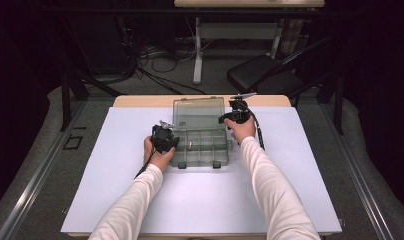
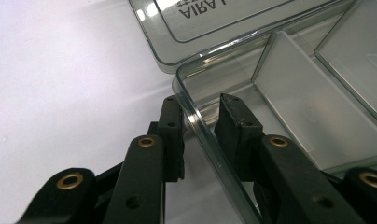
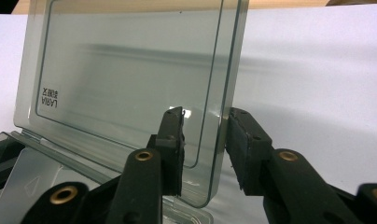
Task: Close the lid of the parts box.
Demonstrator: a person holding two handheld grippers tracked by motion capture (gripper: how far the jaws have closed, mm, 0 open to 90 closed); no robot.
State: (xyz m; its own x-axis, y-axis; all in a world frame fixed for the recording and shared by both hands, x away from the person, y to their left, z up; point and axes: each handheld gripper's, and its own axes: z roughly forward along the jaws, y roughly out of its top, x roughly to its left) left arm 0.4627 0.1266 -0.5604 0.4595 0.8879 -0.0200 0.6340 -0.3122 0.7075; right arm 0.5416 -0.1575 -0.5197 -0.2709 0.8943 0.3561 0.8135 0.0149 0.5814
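We saw a clear grey-tinted compartment box (image 1: 199, 147) sitting on the white worktop (image 1: 115, 190) toward its far edge, about midway between the left and right edges, with its hinged lid (image 1: 198, 114) standing open and leaning back toward the far edge. Our left gripper (image 1: 166, 141) was at the box's left wall; in the left gripper view its jaws straddled the rim of that wall (image 2: 200, 135), one jaw outside and one inside the compartment, set narrowly around the thin plastic, though we could not tell whether the pads actually pressed on it. Our right gripper (image 1: 230, 118) was at the right edge of the raised lid. In the right gripper view the lid (image 3: 130, 88) stood nearly upright with its side edge between the two jaws; the jaw on the left lay close against the lid's face, while a small gap showed between the plastic and the other jaw, so the lid was bracketed rather than clamped. The box's dividers (image 2: 308, 116) showed bare floors in the compartments near the left gripper.
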